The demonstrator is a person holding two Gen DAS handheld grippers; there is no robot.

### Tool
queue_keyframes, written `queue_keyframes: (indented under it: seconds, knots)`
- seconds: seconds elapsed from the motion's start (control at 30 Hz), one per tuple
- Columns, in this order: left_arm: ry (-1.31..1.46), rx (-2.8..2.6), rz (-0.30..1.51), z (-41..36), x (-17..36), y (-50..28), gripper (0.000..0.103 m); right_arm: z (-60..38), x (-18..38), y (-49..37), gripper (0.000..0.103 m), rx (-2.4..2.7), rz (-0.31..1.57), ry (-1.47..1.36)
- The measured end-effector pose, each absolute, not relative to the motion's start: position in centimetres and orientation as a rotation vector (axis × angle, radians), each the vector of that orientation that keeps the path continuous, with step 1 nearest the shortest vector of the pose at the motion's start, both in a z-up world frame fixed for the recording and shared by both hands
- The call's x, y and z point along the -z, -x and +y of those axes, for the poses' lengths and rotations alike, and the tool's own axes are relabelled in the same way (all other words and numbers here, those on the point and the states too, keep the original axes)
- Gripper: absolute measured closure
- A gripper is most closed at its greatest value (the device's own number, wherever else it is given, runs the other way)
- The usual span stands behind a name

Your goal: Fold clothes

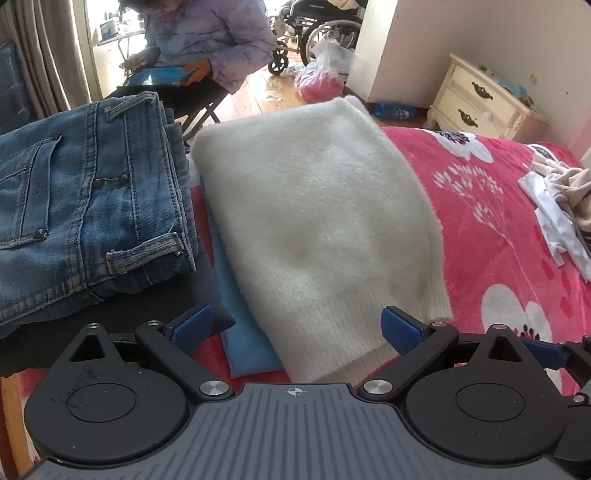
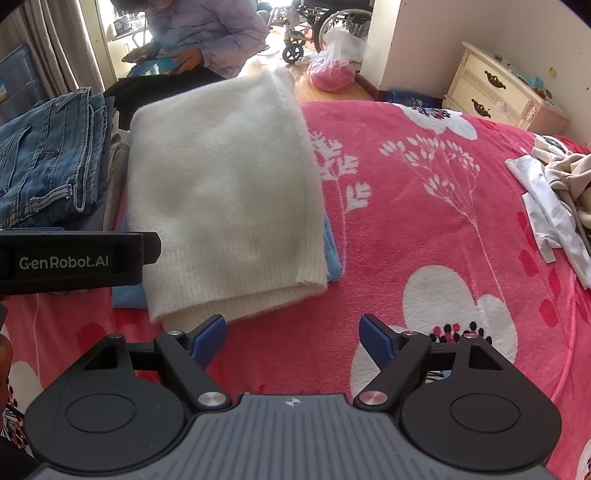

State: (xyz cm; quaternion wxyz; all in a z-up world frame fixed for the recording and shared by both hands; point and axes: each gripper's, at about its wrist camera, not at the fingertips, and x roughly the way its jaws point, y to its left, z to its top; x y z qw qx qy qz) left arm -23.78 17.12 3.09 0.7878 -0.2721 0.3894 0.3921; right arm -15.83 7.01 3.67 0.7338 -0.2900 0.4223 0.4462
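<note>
A folded cream fuzzy sweater (image 1: pixel 314 221) (image 2: pixel 225 192) lies on a folded light blue garment (image 1: pixel 247 350) (image 2: pixel 334 254) on the pink flowered blanket (image 1: pixel 491 229) (image 2: pixel 424 229). My left gripper (image 1: pixel 297 328) stands open at the sweater's near ribbed edge, its blue pads (image 1: pixel 192 326) apart and holding nothing. My right gripper (image 2: pixel 293 338) is open over the bare blanket, just right of the sweater's near corner. The left gripper's black body (image 2: pixel 74 260) shows at the left in the right wrist view. Folded blue jeans (image 1: pixel 81 210) (image 2: pixel 48 155) sit stacked to the left.
A heap of unfolded white and beige clothes (image 1: pixel 561 206) (image 2: pixel 554 199) lies at the blanket's right edge. Beyond the bed a person (image 1: pixel 207 40) sits holding a tablet. A cream nightstand (image 1: pixel 484 99), a wheelchair (image 1: pixel 317 26) and a plastic bag (image 1: pixel 321 77) stand on the wooden floor.
</note>
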Motion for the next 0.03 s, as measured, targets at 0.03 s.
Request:
queue_keyframes:
  seconds: [0.03]
  knots:
    - [0.586, -0.844, 0.840, 17.17, -3.12, 23.80, 0.004, 7.01, -3.66, 15.83, 0.021, -0.981, 0.929, 0.638]
